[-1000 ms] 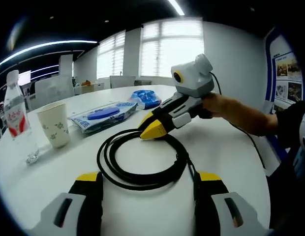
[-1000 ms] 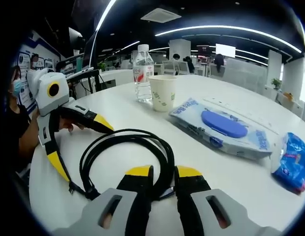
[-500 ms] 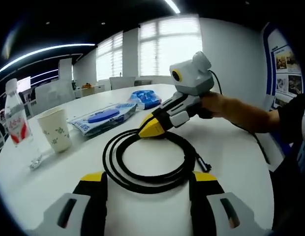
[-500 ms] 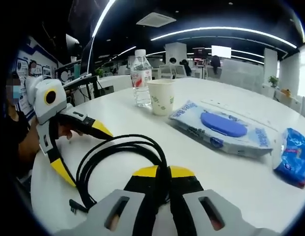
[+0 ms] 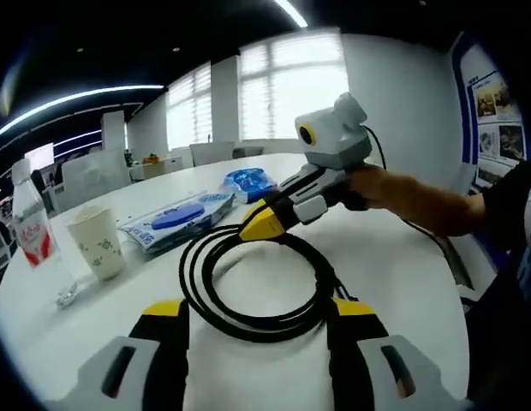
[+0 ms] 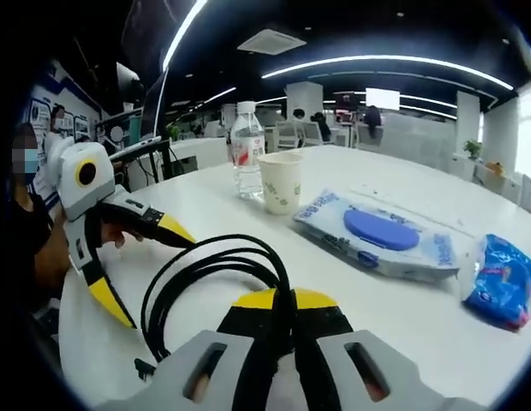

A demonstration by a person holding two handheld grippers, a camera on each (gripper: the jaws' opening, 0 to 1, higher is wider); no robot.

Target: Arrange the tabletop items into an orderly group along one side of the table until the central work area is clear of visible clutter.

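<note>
Jaws of the right gripper (image 6: 283, 301) are clamped on the black coiled cable (image 6: 216, 278), which lies on the white counter (image 6: 402, 308); the left gripper (image 5: 253, 318) hovers with jaws spread wide over the coil; paper cup (image 6: 282, 181), water bottle (image 6: 247, 150) and wipes pack (image 6: 377, 243) sit beyond.

Open-plan office: desks (image 6: 205, 150), strip lights (image 6: 377, 62)
</note>
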